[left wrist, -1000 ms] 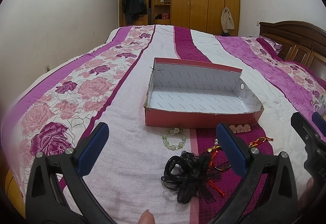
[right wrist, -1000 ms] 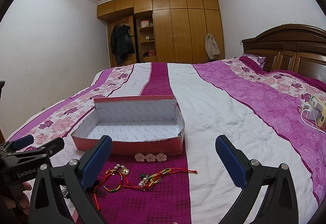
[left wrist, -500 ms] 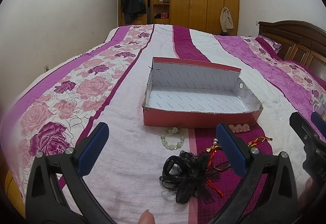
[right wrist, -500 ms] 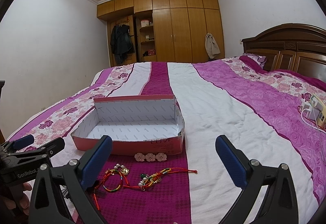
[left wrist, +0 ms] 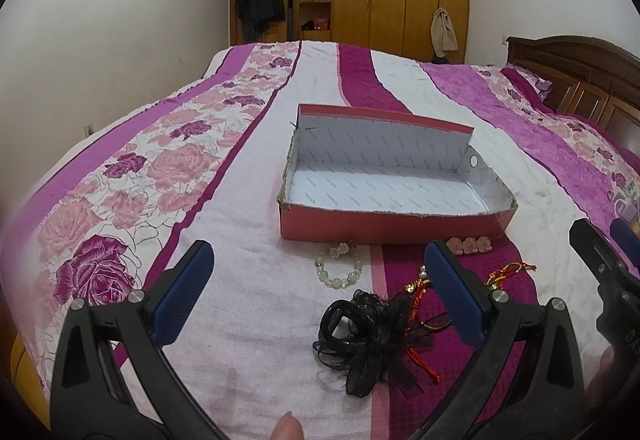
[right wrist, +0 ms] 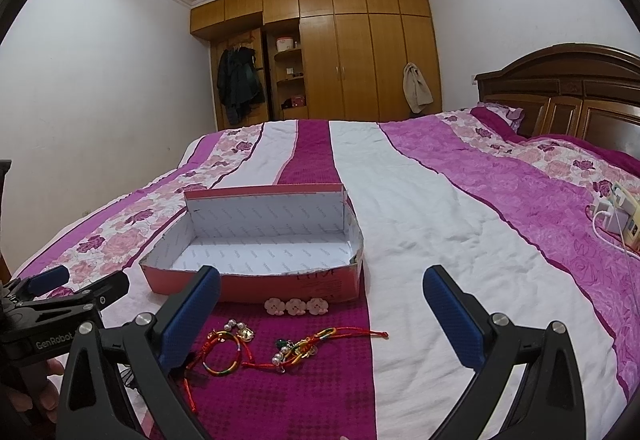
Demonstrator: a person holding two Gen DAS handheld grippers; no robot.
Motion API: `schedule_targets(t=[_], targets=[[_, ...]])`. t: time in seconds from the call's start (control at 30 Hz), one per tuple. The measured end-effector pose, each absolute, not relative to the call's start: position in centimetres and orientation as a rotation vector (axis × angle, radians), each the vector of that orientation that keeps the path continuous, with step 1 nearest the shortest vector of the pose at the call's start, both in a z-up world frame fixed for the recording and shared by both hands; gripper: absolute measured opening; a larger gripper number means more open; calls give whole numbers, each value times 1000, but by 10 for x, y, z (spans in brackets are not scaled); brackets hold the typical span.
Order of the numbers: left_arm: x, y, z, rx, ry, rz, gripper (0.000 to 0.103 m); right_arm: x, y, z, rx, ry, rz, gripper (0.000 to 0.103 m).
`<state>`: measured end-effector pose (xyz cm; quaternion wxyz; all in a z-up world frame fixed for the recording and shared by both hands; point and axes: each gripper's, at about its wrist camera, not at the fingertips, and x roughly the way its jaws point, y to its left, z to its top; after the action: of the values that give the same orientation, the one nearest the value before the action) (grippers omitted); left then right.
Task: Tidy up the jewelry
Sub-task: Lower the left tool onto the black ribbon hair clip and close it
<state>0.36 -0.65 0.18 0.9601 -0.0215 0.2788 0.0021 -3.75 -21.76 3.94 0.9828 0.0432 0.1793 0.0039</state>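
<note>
An open red cardboard box [left wrist: 392, 228] with a white, empty inside lies on the bed; it also shows in the right wrist view [right wrist: 256, 282]. In front of it lie a green bead bracelet [left wrist: 339, 270], a pink flower clip [left wrist: 469, 244] [right wrist: 296, 306], red string bracelets [right wrist: 224, 350] [right wrist: 304, 348] and a black ribbon hair flower [left wrist: 370, 334]. My left gripper [left wrist: 320, 294] is open and empty, hovering above the black flower and bead bracelet. My right gripper [right wrist: 320, 316] is open and empty above the string bracelets.
The bed carries a purple, white and rose-patterned cover [left wrist: 168, 175]. A wooden headboard [right wrist: 568, 99] stands at the right, a wardrobe [right wrist: 360, 51] at the far wall. A charger and white cable [right wrist: 614, 213] lie at the bed's right side.
The left gripper view has shifted very slightly; the box and jewelry sit a touch lower and left in it. The right gripper has not visibly moved. Both stay open.
</note>
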Motion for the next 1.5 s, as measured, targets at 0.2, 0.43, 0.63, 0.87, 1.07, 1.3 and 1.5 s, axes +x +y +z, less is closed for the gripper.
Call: schedule_targets(t=[0.2, 0.43, 0.63, 0.87, 1.07, 1.3, 1.5], targets=[[8, -6, -6, -47, 615, -15, 99, -35, -220, 30, 87, 412, -3, 103], [16, -8, -25, -39, 721, -54, 99, -25, -225, 12, 110, 516, 4, 103], [22, -11, -42, -26, 799, -83, 98, -17, -226, -1, 124, 584, 20, 103], [28, -9, -53, -54, 842, -116, 90, -13, -228, -7, 135, 610, 22, 103], [31, -20, -63, -14, 896, -168, 69, -10, -229, -11, 146, 629, 24, 103], [34, -20, -69, -6, 927, -176, 61, -8, -234, -13, 166, 641, 18, 103], [31, -17, -66, -4, 912, -179, 50, -6, -236, -15, 178, 656, 11, 103]])
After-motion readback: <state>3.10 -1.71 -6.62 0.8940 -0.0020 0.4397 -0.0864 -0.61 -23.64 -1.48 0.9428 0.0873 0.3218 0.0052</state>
